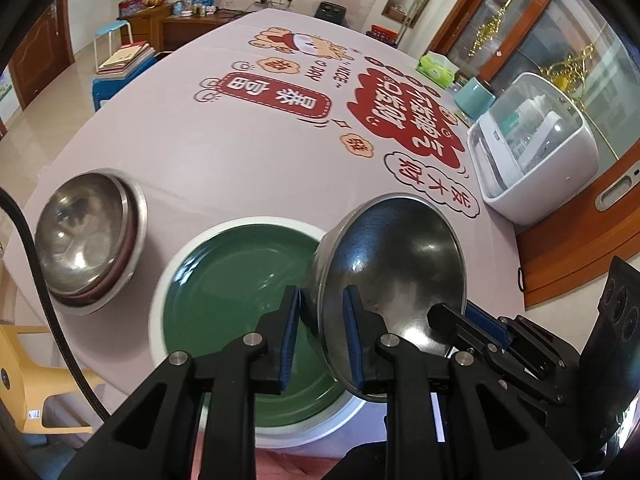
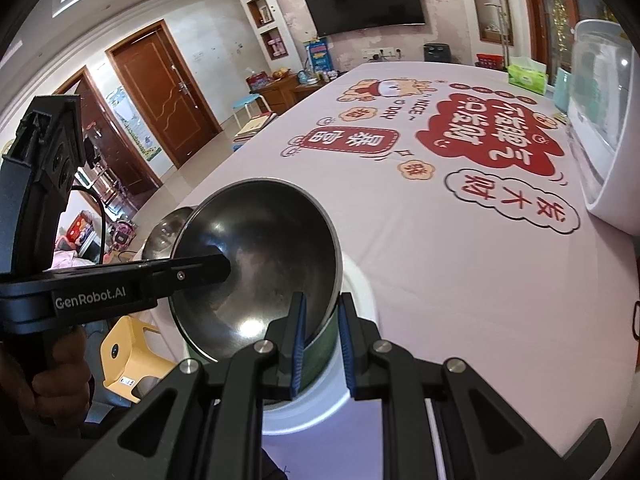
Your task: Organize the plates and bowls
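In the left wrist view I start at the left of the frame, where a stack of steel bowls (image 1: 94,236) sits on the table (image 1: 240,152), one nested in another with a dark ring showing between the rims. I judge that part of the sorting done. Just right of it, low in the centre, lies the green plate (image 1: 236,312) with its white rim, flat on the cloth and not yet moved.

Over the plate's right side hangs the steel bowl (image 1: 394,280) I am carrying, tilted up so its hollow faces the camera. My left gripper (image 1: 322,336) has its jaws clamped on the near rim, one pad outside the wall and one inside. My right gripper (image 2: 322,340) is clamped on the opposite rim (I see that best in the right wrist view, where the rim runs between the blue pads).

Further right, at the table's edge, stands a white appliance (image 1: 532,160) with a clear lid.

What is left, as I read it: set this bowl onto the stack, then deal with the plate.
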